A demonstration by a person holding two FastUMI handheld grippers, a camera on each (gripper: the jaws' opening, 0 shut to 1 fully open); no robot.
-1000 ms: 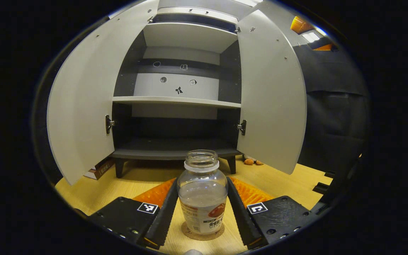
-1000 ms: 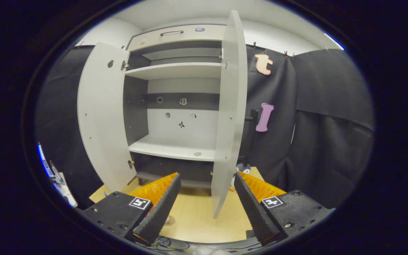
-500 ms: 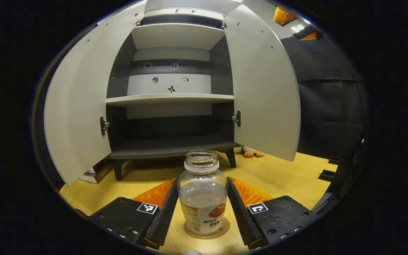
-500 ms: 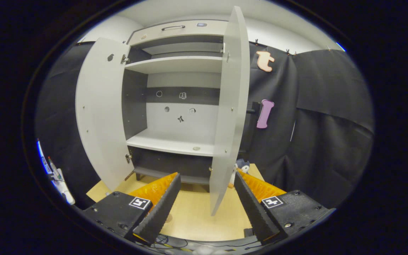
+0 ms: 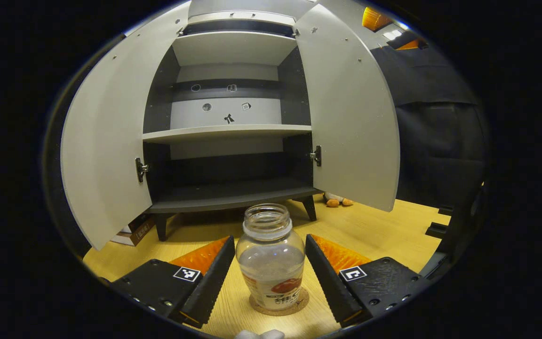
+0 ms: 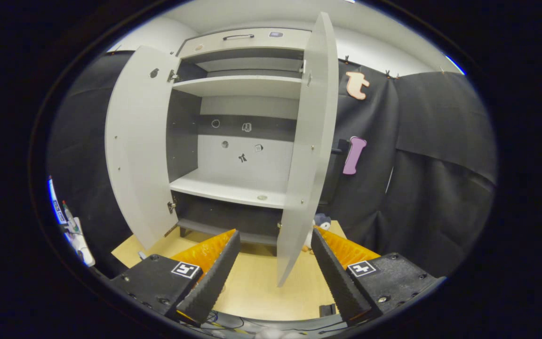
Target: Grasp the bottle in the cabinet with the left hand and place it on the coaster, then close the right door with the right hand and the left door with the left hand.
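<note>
Step in hand, by judgement: release of the bottle (image 5: 270, 256) onto the coaster (image 5: 280, 305), then withdrawal of the left tool (image 5: 267, 278). Left tool open, a gap on each side between finger and bottle, so no grip now. Bottle upright on the coaster, on the table (image 5: 374, 230) in front of the cabinet (image 5: 226, 134), uncapped and part-filled with clear liquid. To do well: draw straight back along the finger line, level, jaws spread wide, no sideways drift, since an open bottle with liquid tips and spills at a light knock. Clear the bottle fully before any swing toward the left door (image 5: 104, 150). Next, by judgement: right door (image 6: 306, 155) first, with the right tool (image 6: 271, 278), open and empty, fingers to either side of the door's lower edge and near it. Push on the outer face near the free edge, far from the hinge, with a slow arc. Left gripper view: bottle, coaster, both doors swung wide, hinges (image 5: 140, 168), bare lower shelf (image 5: 226, 195), a small toy (image 5: 337, 201) on the table beyond the right door. Right gripper view: right door almost edge-on, top drawer handle (image 6: 238, 36), middle shelf (image 6: 233, 188) from above, pens (image 6: 71, 226) at far left.
</note>
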